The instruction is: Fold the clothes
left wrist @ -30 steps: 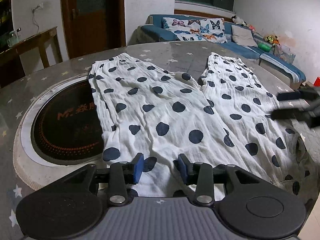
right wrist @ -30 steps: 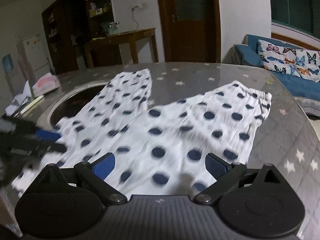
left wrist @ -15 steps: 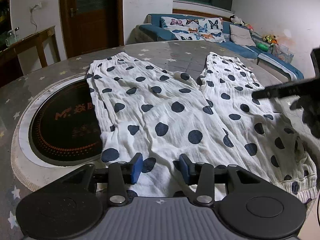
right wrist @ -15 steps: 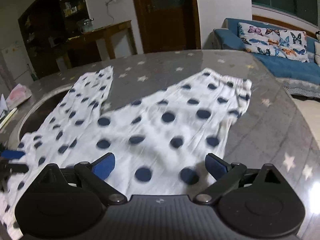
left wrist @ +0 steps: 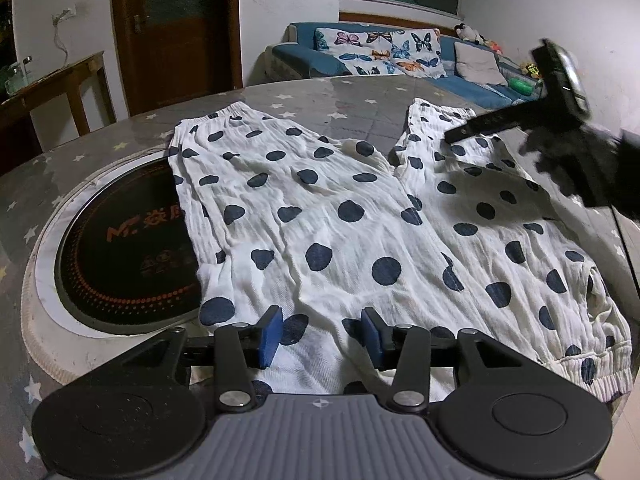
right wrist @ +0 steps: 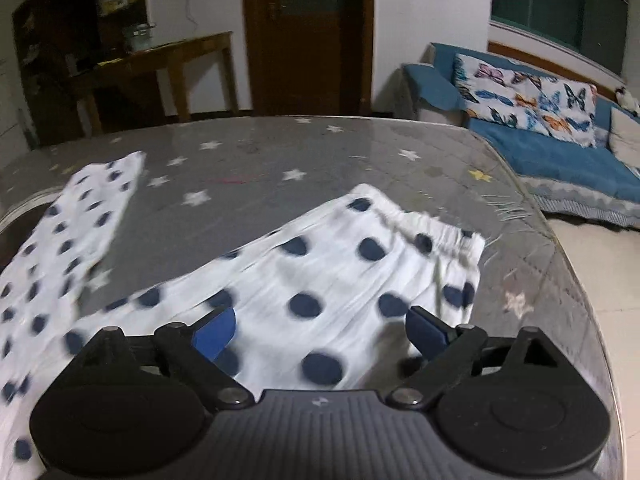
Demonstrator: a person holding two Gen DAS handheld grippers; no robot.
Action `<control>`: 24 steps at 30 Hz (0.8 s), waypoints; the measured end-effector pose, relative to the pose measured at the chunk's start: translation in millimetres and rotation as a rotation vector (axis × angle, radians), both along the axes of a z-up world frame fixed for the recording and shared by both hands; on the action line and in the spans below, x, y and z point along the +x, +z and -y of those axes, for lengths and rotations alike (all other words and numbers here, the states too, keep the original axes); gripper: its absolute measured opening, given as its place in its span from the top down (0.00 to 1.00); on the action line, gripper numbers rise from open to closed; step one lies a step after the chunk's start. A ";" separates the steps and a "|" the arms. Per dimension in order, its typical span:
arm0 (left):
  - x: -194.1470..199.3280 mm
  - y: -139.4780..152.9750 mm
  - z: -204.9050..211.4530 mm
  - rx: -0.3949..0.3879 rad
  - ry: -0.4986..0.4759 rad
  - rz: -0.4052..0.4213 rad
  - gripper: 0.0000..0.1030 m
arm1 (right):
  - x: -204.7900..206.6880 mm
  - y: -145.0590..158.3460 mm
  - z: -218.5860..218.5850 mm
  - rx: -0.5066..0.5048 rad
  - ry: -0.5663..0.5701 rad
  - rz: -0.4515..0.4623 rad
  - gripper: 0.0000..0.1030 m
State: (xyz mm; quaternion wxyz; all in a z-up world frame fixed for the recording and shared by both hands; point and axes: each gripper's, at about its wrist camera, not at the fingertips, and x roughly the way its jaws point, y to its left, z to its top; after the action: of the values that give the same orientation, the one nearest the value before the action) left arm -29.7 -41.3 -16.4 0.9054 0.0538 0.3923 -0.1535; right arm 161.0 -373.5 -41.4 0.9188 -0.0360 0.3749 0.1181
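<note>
White trousers with dark blue polka dots (left wrist: 344, 224) lie spread flat on the grey star-patterned table, both legs pointing away. My left gripper (left wrist: 322, 334) is open, its blue pads low over the waistband end of the cloth. My right gripper (right wrist: 320, 328) is open wide above the far end of the right leg (right wrist: 360, 276), near its elastic cuff. The right gripper also shows in the left wrist view (left wrist: 560, 128) as a dark shape above the right leg.
A round black induction cooktop (left wrist: 120, 252) is set into the table at left, partly under the trousers. The table's curved edge (right wrist: 568, 280) runs close to the right cuff. A blue sofa (left wrist: 400, 60) and a wooden side table (right wrist: 168, 64) stand beyond.
My right gripper has moved along the right leg toward its far cuff, rising in the left wrist view. My left gripper has stayed almost still, open over the waistband.
</note>
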 end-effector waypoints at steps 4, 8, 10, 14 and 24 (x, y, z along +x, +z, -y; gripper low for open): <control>0.7 0.5 0.1 0.006 -0.009 -0.008 0.55 | 28.3 -3.8 4.8 -0.008 -0.024 0.002 0.12; 1.4 0.4 0.3 0.011 -0.015 -0.011 0.55 | 53.6 -6.7 8.3 -0.002 -0.055 -0.001 0.17; 1.4 0.2 0.3 0.015 -0.020 -0.011 0.55 | 62.5 -7.3 9.3 -0.002 -0.068 0.005 0.20; -0.1 -0.2 1.2 0.025 -0.034 -0.006 0.54 | 80.8 -7.7 14.4 -0.004 -0.114 0.012 0.21; -11.6 19.1 17.2 -0.004 -0.114 0.038 0.54 | 56.7 20.6 36.2 0.020 -0.150 0.046 0.22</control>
State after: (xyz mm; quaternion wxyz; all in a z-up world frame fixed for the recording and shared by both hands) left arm -41.3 -58.5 2.7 0.9025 0.0772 0.3709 -0.2046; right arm 217.7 -409.7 -20.8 0.9338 -0.0015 0.3540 0.0519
